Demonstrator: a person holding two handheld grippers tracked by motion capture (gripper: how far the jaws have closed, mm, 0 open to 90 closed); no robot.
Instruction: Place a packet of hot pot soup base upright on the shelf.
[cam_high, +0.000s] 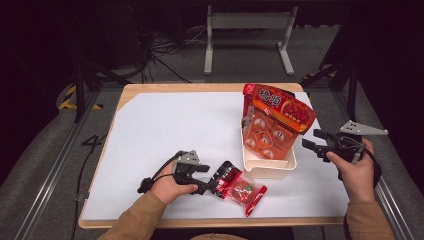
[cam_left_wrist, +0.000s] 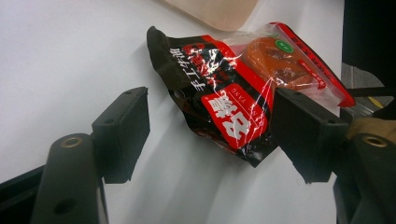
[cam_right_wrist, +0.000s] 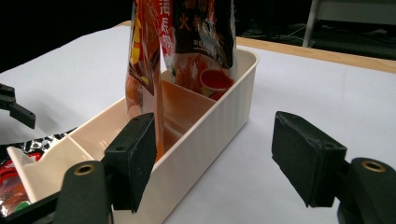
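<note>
1. Near the front edge of the white surface (cam_high: 165, 125) lies a red-and-black snack packet (cam_high: 238, 187), flat, just in front of the cream bin (cam_high: 267, 167).
2. At the packet's left end sits the left gripper (cam_high: 210, 184), held low in the person's left hand (cam_high: 167, 189). Its jaws stand apart; in the left gripper view the packet (cam_left_wrist: 233, 93) lies between and beyond them, its dark bottom corner close by one jaw (I cannot tell whether they touch).
3. Over the right edge of the surface the right gripper (cam_high: 311, 142) hovers in the right hand (cam_high: 355, 172), pointing toward the bin, with its jaws apart and nothing between them.
4. Inside the bin (cam_right_wrist: 205, 135) stand larger red pouches (cam_high: 280, 112), leaning against its far end; a divider splits the bin, and the near compartment looks bare in the right gripper view.
</note>
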